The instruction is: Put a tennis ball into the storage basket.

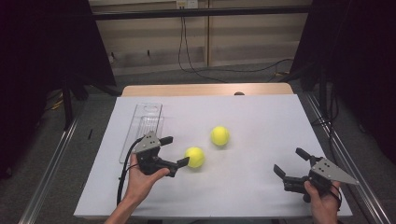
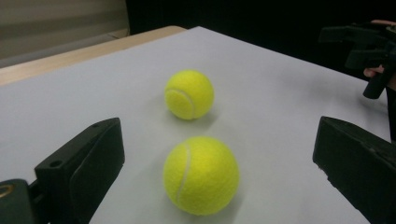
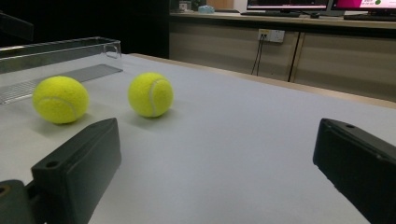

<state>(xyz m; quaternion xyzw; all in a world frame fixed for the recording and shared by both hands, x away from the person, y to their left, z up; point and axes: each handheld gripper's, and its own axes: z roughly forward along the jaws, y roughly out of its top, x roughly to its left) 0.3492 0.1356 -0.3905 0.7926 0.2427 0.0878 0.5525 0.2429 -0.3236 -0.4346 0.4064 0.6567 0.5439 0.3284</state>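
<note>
My left gripper [image 1: 177, 150], jaws spread wide and holding nothing, faces the nearer tennis ball [image 1: 194, 157] lying just ahead near the surface's middle, so I'd push straight forward; my right gripper [image 1: 290, 162] waits open, farther away.

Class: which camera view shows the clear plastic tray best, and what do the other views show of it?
The high view: the clear tray lies whole on the white sheet's left side, beyond the left tool. The right gripper view catches its far end and one wall behind the two balls. The left gripper view faces the balls instead.
</note>
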